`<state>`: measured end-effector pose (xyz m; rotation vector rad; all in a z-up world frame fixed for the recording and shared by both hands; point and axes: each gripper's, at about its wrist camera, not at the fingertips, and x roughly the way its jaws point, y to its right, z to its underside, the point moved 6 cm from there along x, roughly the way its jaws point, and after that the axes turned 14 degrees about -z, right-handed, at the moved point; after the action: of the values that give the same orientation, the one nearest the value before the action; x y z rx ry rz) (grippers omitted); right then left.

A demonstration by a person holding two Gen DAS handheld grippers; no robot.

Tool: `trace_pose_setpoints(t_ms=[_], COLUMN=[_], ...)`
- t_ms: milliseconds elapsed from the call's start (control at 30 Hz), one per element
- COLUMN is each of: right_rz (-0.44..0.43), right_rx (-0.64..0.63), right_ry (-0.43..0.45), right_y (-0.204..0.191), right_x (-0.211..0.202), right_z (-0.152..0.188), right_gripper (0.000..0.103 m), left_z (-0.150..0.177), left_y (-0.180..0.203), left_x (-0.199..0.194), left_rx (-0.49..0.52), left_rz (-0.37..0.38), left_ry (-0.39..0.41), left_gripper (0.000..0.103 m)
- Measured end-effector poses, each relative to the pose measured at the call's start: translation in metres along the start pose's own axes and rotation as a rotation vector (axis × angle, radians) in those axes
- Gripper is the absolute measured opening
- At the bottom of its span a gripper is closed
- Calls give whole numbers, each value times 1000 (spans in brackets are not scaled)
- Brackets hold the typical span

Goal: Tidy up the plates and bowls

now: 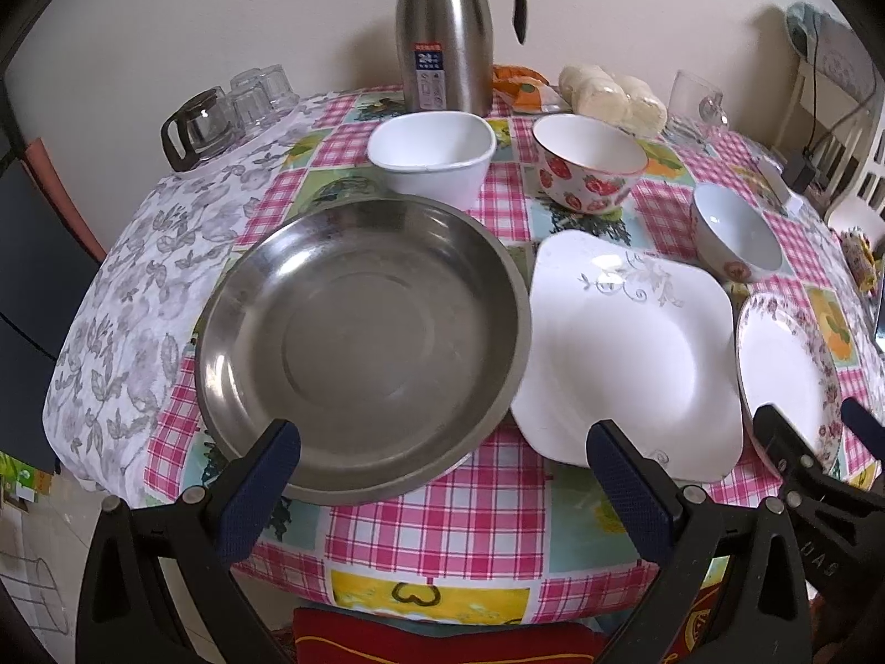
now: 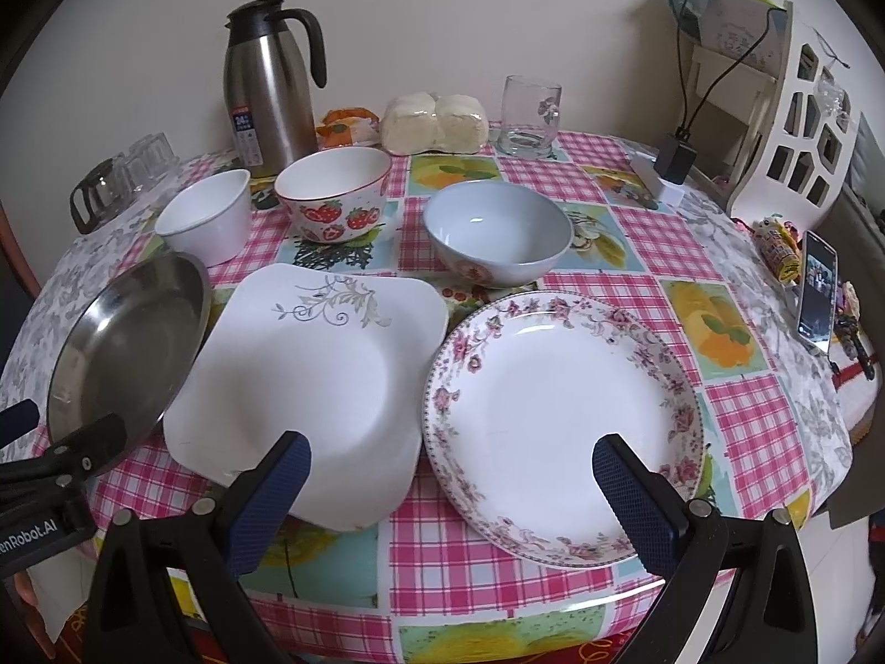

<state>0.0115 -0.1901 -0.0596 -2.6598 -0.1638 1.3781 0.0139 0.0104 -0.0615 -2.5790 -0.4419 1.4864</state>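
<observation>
Near row: my left gripper (image 1: 442, 465), jaws apart, empty, hangs over the steel plate (image 1: 359, 343); my right gripper (image 2: 451, 476), jaws apart, empty, over the floral plate (image 2: 558, 415). Square white plate (image 2: 310, 382) lies between them. Far row, 11 to 1 o'clock: white bowl (image 2: 204, 216), strawberry bowl (image 2: 332, 193), blue bowl (image 2: 498, 232). Beyond, at 12 o'clock: thermos (image 1: 445, 27).

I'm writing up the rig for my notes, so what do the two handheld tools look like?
Both tools, left and right, have black plastic bodies with silver rivets and two fingers faced with dark blue textured pads. White lettering ending "enRobot.AI" marks the left one's side.
</observation>
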Motion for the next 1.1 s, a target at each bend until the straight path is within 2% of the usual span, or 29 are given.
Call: trace_pose_setpoints(t_ms=[200,367,633,800,967,1100], right_rz=[-31,-94,-162,-256,-270,-275], right_rx=[-18,-29,-21,-1,-61,-86], right_ry=[-15,-6,-2,-19,1,6], right_y=[-19,-40,-65,-79,-97,-106], right_x=[12,22,44,61,69,77], right_z=[-1,-4,-10,-14,-17,-20], right_gripper=[103,103,103,103,103,103], left_z=[-10,-18,-24,-19,-6,4], left_y=[-31,-59,-95,-107,-128,-139], left_x=[6,16,37,60,90,110], left_rx=[-104,-209,-359,-386,-452,-508], left_rz=[-33,-59,-14,-42,-98,-89], left_ry=[29,55,47,-50,-159,-214], left_gripper=[103,103,103,103,103,102])
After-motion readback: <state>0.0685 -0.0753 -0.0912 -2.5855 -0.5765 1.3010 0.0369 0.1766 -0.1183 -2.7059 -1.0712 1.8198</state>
